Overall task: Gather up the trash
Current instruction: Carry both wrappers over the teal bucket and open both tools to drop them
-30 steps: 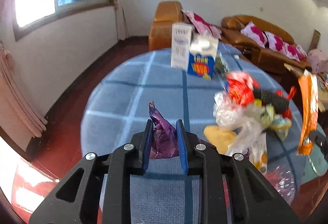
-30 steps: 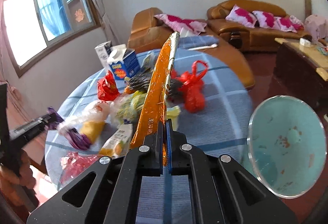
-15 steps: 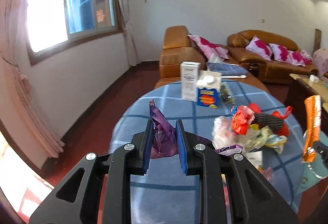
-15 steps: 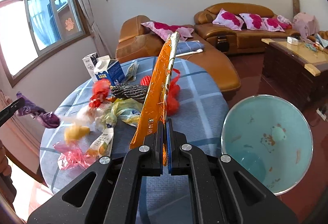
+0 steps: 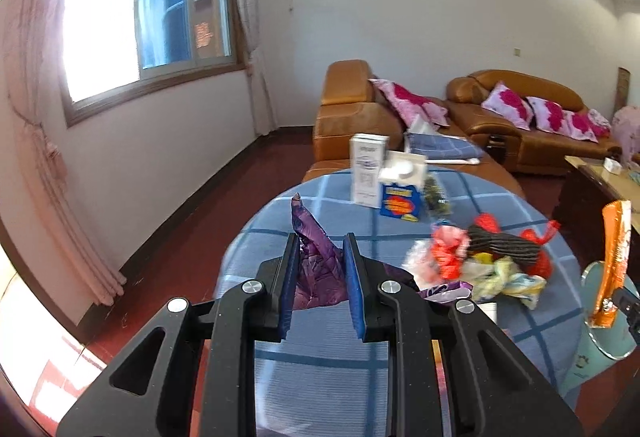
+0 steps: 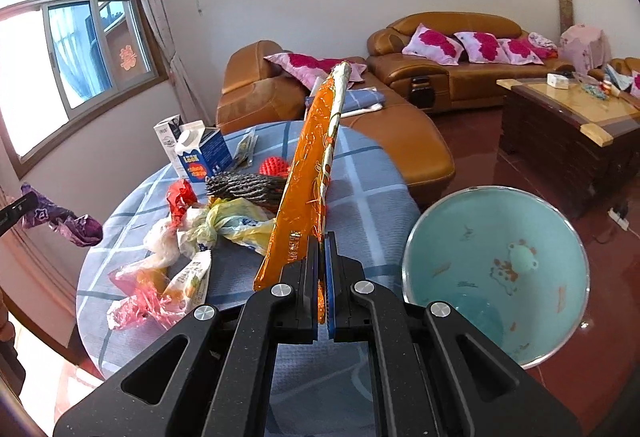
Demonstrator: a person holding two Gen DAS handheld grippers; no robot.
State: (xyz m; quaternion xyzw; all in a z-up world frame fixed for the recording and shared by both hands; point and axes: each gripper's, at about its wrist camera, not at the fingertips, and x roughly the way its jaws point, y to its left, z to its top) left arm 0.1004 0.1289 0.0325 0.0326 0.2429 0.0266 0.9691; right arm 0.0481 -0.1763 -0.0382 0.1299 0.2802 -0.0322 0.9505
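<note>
Now purple wrapper (image 5: 316, 269) pinched btwn left gripper (image 5: 320, 257) pads.

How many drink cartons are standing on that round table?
2: a white carton at the table's far edge, and a blue carton right beside it. Others could hide under the trash pile.

Purple wrapper (image 5: 316, 261); orange wrapper (image 6: 310, 189)
</note>
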